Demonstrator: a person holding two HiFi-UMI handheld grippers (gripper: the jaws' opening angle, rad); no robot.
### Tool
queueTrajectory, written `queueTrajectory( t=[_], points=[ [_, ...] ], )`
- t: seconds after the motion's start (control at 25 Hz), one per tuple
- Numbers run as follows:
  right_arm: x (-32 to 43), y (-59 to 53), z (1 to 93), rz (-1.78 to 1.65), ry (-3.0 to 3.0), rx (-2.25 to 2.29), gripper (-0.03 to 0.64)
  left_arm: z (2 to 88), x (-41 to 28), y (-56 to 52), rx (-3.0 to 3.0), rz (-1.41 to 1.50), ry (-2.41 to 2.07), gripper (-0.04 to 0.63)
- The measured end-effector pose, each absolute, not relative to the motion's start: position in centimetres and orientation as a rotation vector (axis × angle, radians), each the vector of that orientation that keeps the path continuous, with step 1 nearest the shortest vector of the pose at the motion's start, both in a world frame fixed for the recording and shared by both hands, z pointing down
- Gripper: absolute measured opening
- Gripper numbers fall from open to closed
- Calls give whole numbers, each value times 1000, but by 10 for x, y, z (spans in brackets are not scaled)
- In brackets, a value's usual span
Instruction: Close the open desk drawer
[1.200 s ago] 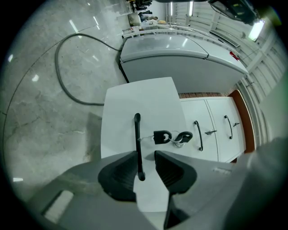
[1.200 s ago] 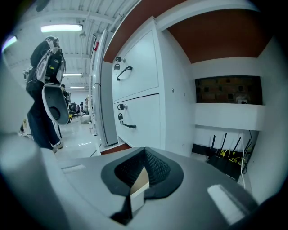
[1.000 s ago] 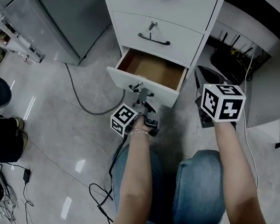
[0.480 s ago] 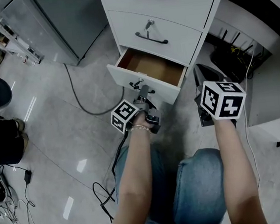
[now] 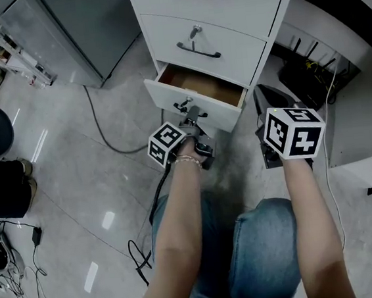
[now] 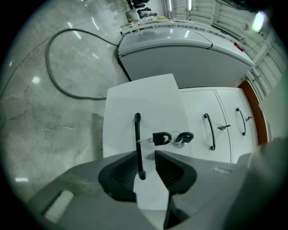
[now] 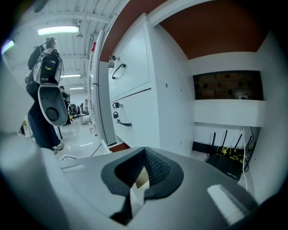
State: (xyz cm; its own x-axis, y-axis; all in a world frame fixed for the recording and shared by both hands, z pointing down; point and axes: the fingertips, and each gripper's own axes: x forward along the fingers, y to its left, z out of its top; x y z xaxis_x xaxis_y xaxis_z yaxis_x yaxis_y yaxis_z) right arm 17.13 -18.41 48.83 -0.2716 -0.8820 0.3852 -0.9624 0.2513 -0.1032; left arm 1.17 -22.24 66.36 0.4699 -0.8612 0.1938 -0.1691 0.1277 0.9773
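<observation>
Drawer (image 5: 193, 103) is the lowest of the white cabinet (image 5: 224, 9), pulled partway out so that a strip of its brown inside shows behind the white front. In the head view it lies at 12 o'clock from the left tool (image 5: 191, 119), whose tips are right at the drawer front. The left gripper view shows the left tool (image 6: 146, 154) with its jaws apart. The drawer's thin black handle (image 6: 137, 143) runs down between them, close against the left pad, and the right pad stands clear of it. At about 3 o'clock from the handle, a bunch of keys (image 6: 172, 138) hangs at the drawer front.

The right tool (image 7: 144, 155) has its jaws closed together at the tips, with nothing gripped. In the head view its marker cube (image 5: 294, 132) sits at 4 o'clock from the drawer, well apart from it, off the cabinet's right side. A grey cable (image 5: 102, 128) curves over the floor at 9 o'clock from the drawer.
</observation>
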Motion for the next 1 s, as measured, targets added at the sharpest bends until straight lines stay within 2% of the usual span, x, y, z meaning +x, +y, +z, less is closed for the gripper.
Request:
queueTrajectory(
  t=[1.0],
  points=[
    [172, -191, 487, 472, -2291, 1713, 2, 663, 33, -259, 1365, -575, -1028, 110]
  ],
)
